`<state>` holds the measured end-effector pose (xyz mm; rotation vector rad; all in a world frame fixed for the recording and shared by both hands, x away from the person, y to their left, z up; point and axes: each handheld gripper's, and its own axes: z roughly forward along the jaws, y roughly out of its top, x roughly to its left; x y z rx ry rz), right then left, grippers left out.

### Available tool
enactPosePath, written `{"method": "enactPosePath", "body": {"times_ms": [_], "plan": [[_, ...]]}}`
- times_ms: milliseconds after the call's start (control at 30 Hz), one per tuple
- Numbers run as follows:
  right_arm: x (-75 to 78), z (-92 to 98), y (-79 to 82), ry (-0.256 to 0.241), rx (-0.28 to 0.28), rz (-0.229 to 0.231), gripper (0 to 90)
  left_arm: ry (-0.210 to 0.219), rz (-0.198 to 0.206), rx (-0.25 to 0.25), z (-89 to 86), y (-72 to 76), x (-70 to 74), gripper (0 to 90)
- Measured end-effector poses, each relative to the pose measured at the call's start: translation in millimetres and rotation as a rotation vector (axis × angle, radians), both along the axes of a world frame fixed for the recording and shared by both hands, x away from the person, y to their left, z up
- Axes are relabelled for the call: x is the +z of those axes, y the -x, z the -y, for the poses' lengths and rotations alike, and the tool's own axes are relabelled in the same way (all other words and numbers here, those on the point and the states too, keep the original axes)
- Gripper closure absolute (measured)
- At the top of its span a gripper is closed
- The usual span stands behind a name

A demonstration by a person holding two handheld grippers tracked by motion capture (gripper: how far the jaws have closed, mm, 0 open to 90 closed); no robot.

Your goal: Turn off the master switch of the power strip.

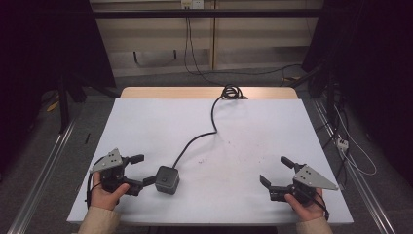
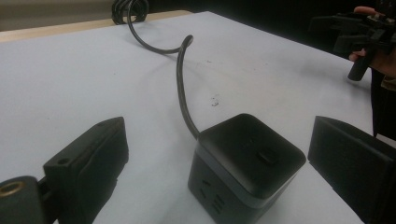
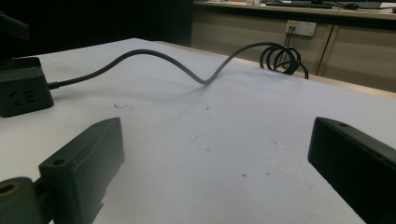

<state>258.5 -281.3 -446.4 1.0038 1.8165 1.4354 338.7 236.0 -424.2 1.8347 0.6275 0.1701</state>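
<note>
We have the left gripper point(image 1: 140, 171) low at the near left of the white tabletop point(image 1: 253, 126), its jaws spread wide with nothing yet between their faces, and the dark cube power strip point(image 1: 167, 179) sits just in front of them, close to the near jaw tip in the high view. In the left gripper view the cube point(image 2: 245, 163) stands between the two jaws but towards the right one, with free space on both sides, so we judge the step in hand to be closing on it. To do that well, we should first shift the gripper a little so the cube is centred, otherwise one jaw will meet it first and push it sideways across the smooth surface. We should also square the jaws to two opposite flat sides, since the cube sits turned at an angle to us and a corner grip would likely slip. Its cable point(image 1: 204, 131) leaves from the far side and runs across to a coil point(image 1: 230, 91) at the far edge; we want to keep the jaws off it and expect some drag from it once we lift. The right gripper point(image 1: 277, 173) rests well apart at the near right, its jaws equally wide and empty, free to steady the cable if needed.
</note>
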Motion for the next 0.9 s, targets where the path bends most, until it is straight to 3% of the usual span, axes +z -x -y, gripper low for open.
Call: {"method": "enactPosePath", "body": {"times_ms": [900], "plan": [[-0.6, 1.6, 1.2, 0.002, 0.002, 0.000, 3.4, -0.005, 0.015, 0.013, -8.4, 5.4, -7.0, 4.7]]}}
